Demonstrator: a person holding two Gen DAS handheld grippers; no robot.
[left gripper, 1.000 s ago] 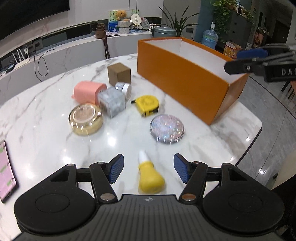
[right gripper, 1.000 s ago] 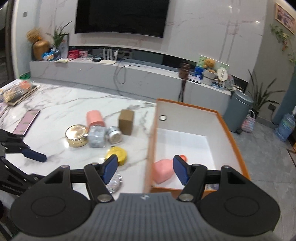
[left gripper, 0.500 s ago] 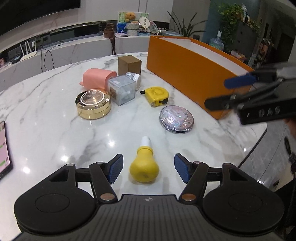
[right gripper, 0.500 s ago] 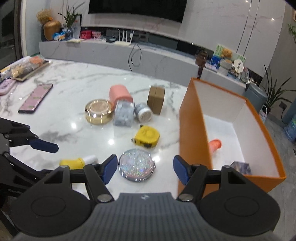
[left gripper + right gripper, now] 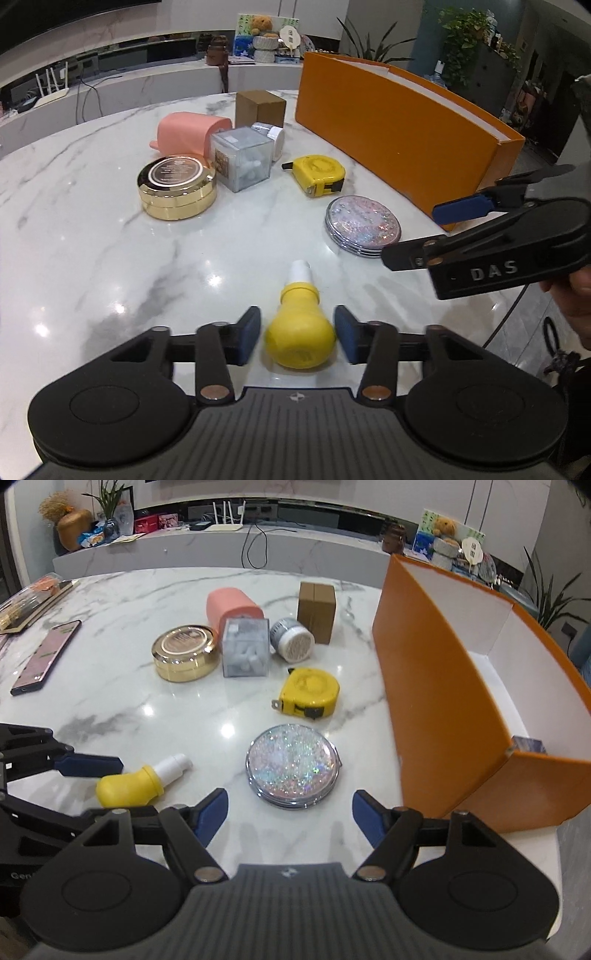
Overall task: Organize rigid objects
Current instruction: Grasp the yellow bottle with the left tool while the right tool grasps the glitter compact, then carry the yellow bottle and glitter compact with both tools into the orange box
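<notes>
A yellow bulb-shaped bottle (image 5: 300, 338) with a white nozzle lies on the marble table (image 5: 92, 258). My left gripper (image 5: 297, 338) is closing on it, its blue pads up against the round body; in the right wrist view the left gripper (image 5: 116, 788) straddles the bottle (image 5: 127, 784). A glittery round compact (image 5: 292, 765) lies just beyond my right gripper (image 5: 290, 812), whose jaws are opening with nothing between them. The orange box (image 5: 436, 701) stands to the right, white inside.
Farther back lie a yellow tape measure (image 5: 309, 692), a gold tin (image 5: 185, 651), a clear cube (image 5: 245, 651), a pink cylinder (image 5: 231, 607), a small jar (image 5: 291, 639) and a brown box (image 5: 316, 607). A phone (image 5: 46, 657) lies at left. The table edge runs near the box.
The left gripper sank over the yellow bottle and its jaws narrowed onto it. The right gripper came down from above the orange box to the compact and widened.
</notes>
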